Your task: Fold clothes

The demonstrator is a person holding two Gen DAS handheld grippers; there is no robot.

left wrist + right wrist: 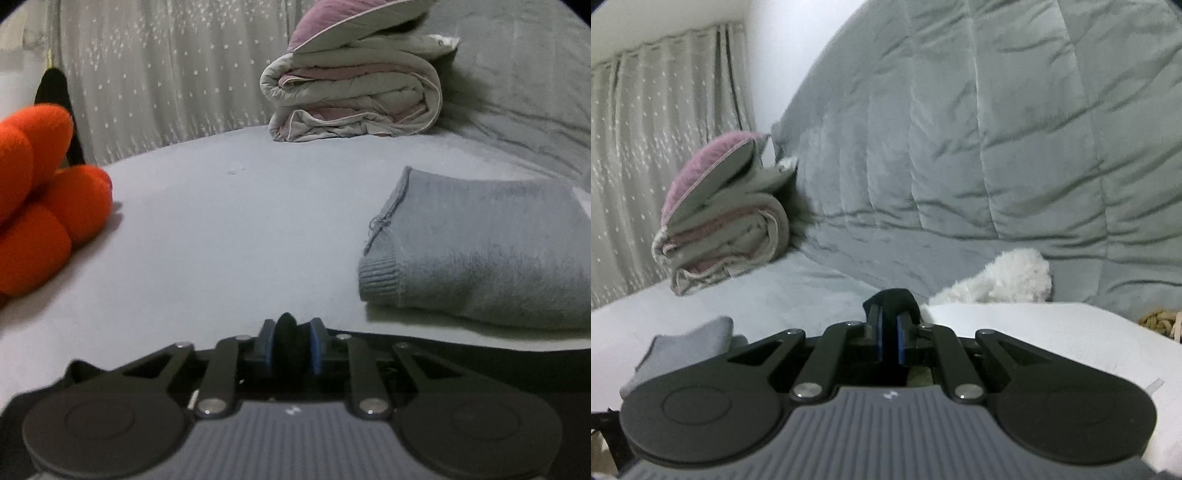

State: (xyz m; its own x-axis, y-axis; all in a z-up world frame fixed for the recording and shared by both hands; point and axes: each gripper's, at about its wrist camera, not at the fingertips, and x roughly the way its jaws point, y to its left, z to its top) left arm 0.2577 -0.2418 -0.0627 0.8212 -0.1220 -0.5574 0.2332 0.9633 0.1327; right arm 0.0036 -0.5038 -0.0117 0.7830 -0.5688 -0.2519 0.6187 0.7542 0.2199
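The left gripper (291, 341) pinches a fold of black cloth (286, 332). The right gripper (889, 332) is pressed together on black cloth (892, 297) too. A folded grey sweater (480, 251) lies at two o'clock of the left one.

Pale grey bed surface (221, 229) in dim, cool light. Behind it, grey curtains (155, 81) dotted with small white stars (hanging in soft pleats), white wall (775, 55) beside them. At the far side, grey quilted padding (997, 147), creased and rising steeply.

Left gripper (291, 341) pinches black cloth (286, 332); right gripper (889, 332) is clamped on it (892, 300) too
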